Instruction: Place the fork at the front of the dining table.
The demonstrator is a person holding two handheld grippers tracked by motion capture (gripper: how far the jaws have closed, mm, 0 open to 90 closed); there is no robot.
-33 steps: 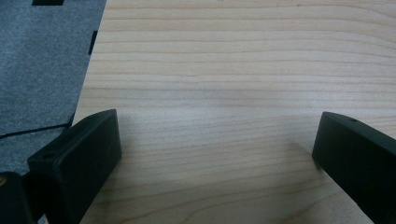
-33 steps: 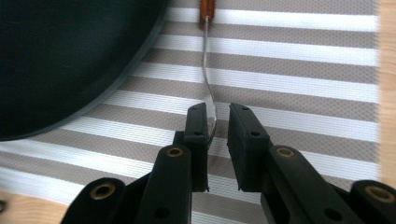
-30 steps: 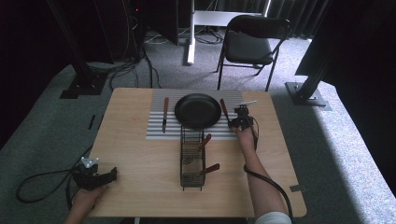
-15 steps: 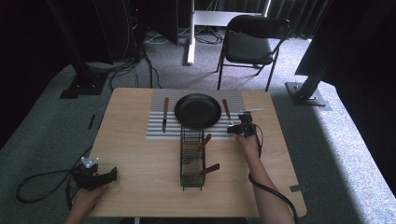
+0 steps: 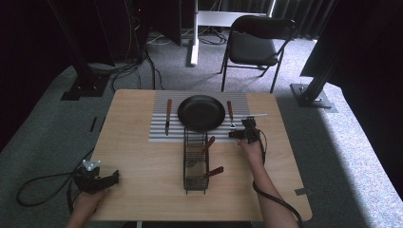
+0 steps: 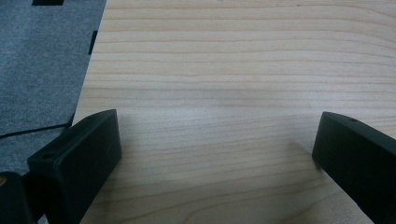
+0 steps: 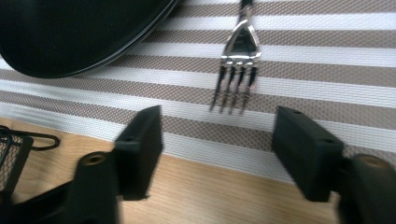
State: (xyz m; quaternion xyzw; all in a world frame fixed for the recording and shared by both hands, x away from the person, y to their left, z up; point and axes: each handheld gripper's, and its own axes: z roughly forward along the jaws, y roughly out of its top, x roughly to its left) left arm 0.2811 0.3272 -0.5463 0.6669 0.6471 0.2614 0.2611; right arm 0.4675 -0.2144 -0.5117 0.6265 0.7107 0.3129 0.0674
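A black plate (image 5: 201, 112) sits on a striped placemat (image 5: 159, 133), with a wooden-handled knife (image 5: 167, 116) to its left and a fork (image 5: 230, 115) to its right. My right gripper (image 5: 241, 133) hovers at the mat's near right edge, just short of the fork. In the right gripper view the fork tines (image 7: 236, 70) lie ahead of the right gripper (image 7: 217, 135); its jaws have just been opening and nothing is between them. My left gripper (image 5: 108, 178) rests at the near left corner, and its own view shows the left gripper (image 6: 219, 140) wide open over bare wood.
A black wire basket (image 5: 196, 159) stands mid-table with two wooden-handled utensils (image 5: 213, 172) leaning in it; its corner (image 7: 11, 149) shows left of my right jaws. The plate rim (image 7: 70, 32) is ahead on the left. A folding chair (image 5: 256, 45) stands beyond the table.
My right gripper has drawn back from the fork toward the near side of the table and its jaws have spread apart. The fork stays on the mat. The left gripper has not moved.
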